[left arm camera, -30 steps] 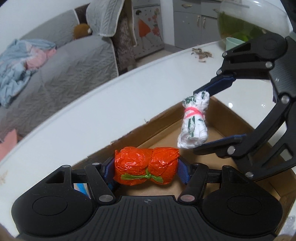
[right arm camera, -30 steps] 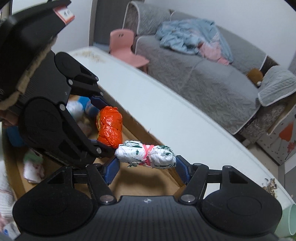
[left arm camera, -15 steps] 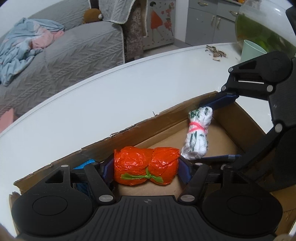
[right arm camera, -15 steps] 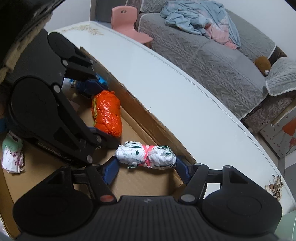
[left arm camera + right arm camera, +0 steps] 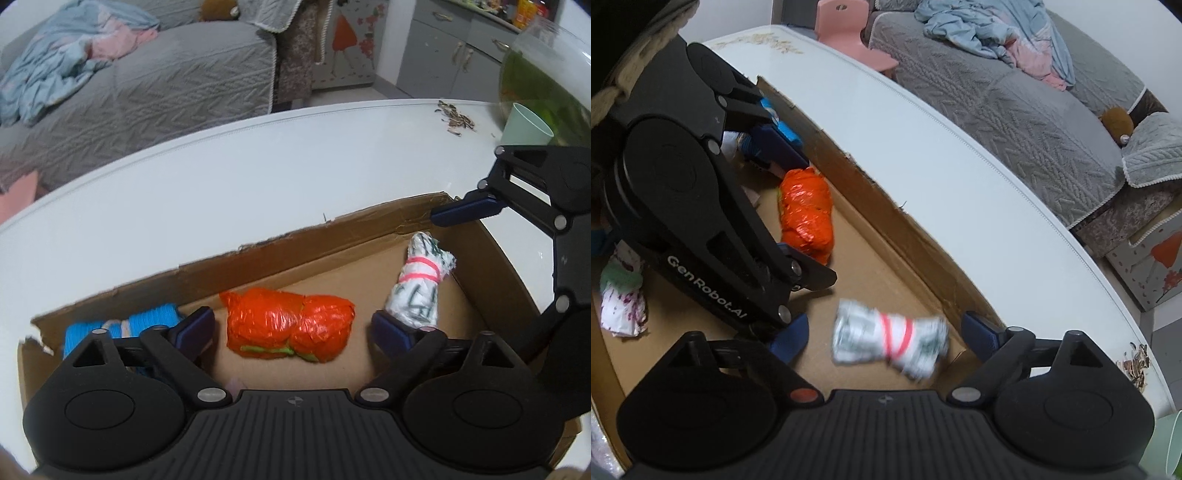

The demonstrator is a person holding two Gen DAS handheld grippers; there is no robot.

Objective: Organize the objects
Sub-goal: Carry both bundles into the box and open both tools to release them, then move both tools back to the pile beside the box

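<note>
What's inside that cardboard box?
In the cardboard box: an orange bundle, a white bundle, a blue knit piece and a white-purple bundle. The grippers cover the rest.

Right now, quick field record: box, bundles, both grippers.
container: cardboard box on white table
orange bundle: on box floor, between left gripper fingers, untouched
white bundle: pink band, blurred, between right gripper fingers, not gripped
left gripper: jaws opening
right gripper: jaws opening
other in box: blue knit item, white-and-purple bundle
</note>
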